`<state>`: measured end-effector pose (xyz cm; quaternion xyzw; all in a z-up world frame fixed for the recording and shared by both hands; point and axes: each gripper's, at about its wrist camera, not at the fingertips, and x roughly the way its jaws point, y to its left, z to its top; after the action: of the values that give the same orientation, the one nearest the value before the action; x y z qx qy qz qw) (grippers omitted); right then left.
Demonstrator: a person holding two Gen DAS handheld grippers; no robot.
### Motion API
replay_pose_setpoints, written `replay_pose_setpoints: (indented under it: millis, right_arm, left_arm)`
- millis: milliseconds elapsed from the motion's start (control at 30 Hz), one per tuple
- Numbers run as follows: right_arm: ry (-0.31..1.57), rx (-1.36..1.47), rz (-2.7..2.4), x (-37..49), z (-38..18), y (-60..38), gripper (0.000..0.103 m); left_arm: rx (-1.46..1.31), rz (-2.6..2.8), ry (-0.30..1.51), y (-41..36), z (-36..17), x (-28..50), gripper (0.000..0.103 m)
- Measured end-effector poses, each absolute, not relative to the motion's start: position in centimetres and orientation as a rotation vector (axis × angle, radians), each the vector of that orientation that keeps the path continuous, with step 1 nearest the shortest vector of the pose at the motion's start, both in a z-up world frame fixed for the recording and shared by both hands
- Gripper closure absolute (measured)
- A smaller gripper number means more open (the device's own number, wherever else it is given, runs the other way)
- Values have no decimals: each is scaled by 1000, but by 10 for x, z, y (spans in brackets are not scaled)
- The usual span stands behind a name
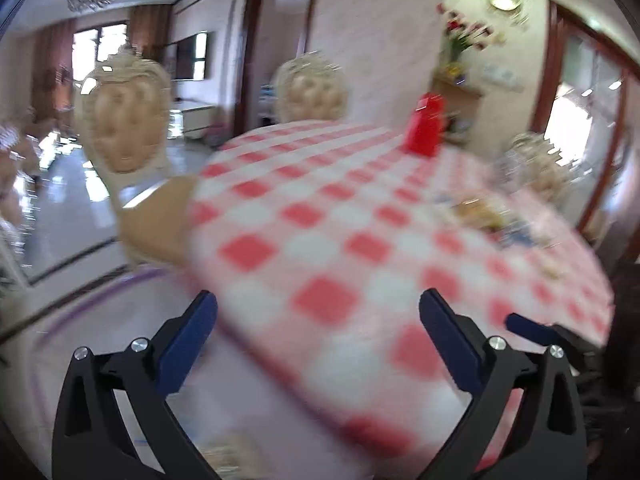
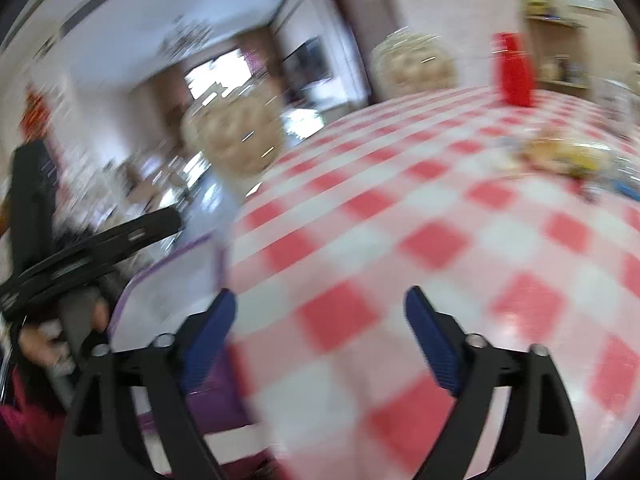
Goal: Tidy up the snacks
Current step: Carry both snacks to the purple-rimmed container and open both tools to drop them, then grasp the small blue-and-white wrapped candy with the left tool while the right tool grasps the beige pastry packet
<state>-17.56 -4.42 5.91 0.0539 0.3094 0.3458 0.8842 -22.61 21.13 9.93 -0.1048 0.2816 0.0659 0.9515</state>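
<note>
Red-and-white checked tablecloth (image 1: pixel 360 220), red box (image 1: pixel 426 124), blue pads (image 2: pixel 212 340).

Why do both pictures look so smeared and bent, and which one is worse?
Left wrist view: motion blur softens the checked tablecloth and red container, while the tongs stay sharp. Right wrist view: heavier streaking, glare on the tablecloth. Both bend at the edges, being fisheye.

We see a glossy, smooth red-and-white checked tablecloth (image 2: pixel 420 208) that catches the light, and a red container (image 1: pixel 425 125) with a plastic-looking sheen. The chair (image 1: pixel 126 120) has tufted, cloth-like padding. Our gripper fingers (image 1: pixel 452 344) look like matt black plastic with blue pads and shiny metal screws.
</note>
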Motion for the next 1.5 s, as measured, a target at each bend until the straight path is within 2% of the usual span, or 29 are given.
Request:
replay_pose_setpoints:
  millis: [233,467,600,933,1133,1367,1433,1500]
  right_arm:
    - [688,212,339,-127,48,-168,16]
    - [722,360,132,-65,36,-303,16]
    - [729,419,54,-26,28,-349,16]
    - [816,276,-71,91,14,-369,16]
    - [862,141,-55,154,7,-356,16]
    - [916,36,22,177,0,-342,18]
    - [922,57,40,179,-1,-345,23]
    - [920,65,38,179,-1,-347,36]
  left_arm:
    - [-217,-21,664,116,89,-148,2]
    - [-183,-78,765,36,61,-57,2]
    - [-189,-115,798,-5,49,-7,2]
    - [-240,-196,772,-69,31,90,2]
    - [-237,-237,771,-60,26,96,2]
    - [-229,-269,873,-57,15,99,2]
    - [-190,-279,883,-63,14,97,2]
    - [-162,-288,885,-68,13,96,2]
